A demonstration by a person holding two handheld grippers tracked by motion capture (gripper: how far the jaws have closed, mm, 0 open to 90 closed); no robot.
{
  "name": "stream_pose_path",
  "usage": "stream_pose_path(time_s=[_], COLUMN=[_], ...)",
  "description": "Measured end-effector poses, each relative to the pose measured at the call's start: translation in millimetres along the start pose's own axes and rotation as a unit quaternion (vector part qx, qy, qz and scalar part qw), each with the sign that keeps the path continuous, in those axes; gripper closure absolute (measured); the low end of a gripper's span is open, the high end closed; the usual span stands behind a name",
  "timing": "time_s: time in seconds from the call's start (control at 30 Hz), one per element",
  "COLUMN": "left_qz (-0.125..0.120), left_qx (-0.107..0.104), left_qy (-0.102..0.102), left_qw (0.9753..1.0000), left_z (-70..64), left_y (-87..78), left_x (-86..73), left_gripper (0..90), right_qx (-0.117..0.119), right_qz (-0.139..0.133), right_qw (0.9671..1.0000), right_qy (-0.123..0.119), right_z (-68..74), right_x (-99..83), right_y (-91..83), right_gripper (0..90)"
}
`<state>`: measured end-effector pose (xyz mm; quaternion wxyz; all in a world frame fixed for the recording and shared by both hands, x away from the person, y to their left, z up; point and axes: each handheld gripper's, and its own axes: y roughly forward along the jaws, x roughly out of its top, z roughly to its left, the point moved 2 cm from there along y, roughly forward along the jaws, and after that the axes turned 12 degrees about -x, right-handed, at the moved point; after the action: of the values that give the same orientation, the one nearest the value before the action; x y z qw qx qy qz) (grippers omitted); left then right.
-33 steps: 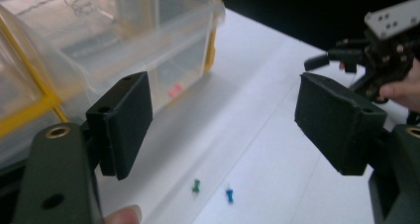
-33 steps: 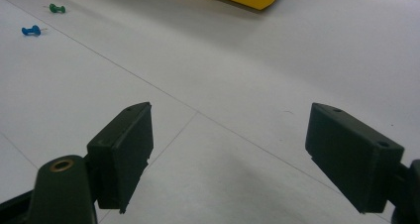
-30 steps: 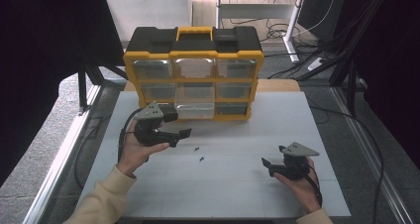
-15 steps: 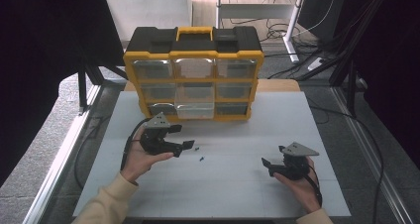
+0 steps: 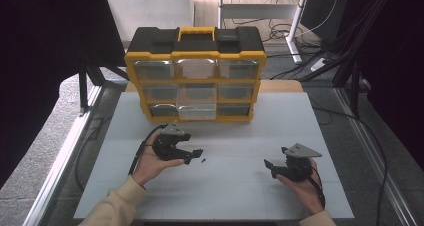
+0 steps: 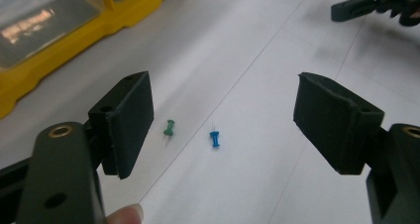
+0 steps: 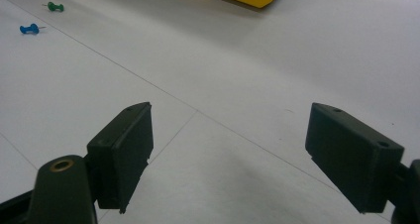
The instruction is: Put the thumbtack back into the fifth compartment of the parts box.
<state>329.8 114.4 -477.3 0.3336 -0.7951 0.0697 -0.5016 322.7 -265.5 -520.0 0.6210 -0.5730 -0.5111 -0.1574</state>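
A person sat at a white table [image 5: 250,196] with a black two-jaw gripper in each hand. The left gripper [image 5: 196,156] hovered low over the middle of the table, a little in from its left edge, its jaws spread wide and holding nothing. Two small plastic push pins lay on the bare surface just ahead of it: a green push pin [image 6: 169,128] near the inner face of one jaw, and a blue push pin [image 6: 214,138] just beside it, closer to the middle of the gap. The two pins lay apart, not touching. The wide opening and low tilt suggested the left gripper was lining up to close on one of them.

A yellow and black plastic organiser case [image 5: 195,73] with clear drawers stood along the table's far edge. Its lower middle drawer [image 5: 197,109] was pulled out toward the person, probably ready to receive the pins.

The right gripper [image 5: 272,167] rested near the table's near right corner, well apart from the pins, jaws also wide and empty, apparently waiting.
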Motion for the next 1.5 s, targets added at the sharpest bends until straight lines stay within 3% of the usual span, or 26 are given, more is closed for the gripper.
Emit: stream_pose_path(time_s=[0.43,0.77,0.93,1.1,1.5], left_qz=[0.033,0.077,0.109,0.122,0.144], left_qx=[-0.007,-0.012,-0.008,-0.002,0.006], left_qy=[-0.016,-0.003,0.005,0.009,0.006], left_qw=[0.9993,0.9969,0.9940,0.9925,0.9896], left_z=[9.7,5.0,4.5,4.5,3.7], left_y=[30.2,47.7,56.4,65.0,75.5], left_x=[-0.2,-7.9,-14.7,-17.3,-21.7], left_gripper=[23.6,25.4,26.5,28.8,52.5], right_qx=[0.002,0.001,0.001,0.000,-0.001], right_qz=[0.001,0.001,0.002,0.002,0.003], right_qw=[1.0000,1.0000,1.0000,1.0000,1.0000], right_qy=[0.002,0.002,0.001,-0.001,-0.001], right_z=[-0.4,-0.3,-0.2,0.1,-0.3], right_x=[-0.2,-0.3,-0.3,-0.4,-0.5], right_y=[0.9,0.4,0.5,0.9,0.7], right_gripper=[19.1,19.1,19.1,19.2,19.2])
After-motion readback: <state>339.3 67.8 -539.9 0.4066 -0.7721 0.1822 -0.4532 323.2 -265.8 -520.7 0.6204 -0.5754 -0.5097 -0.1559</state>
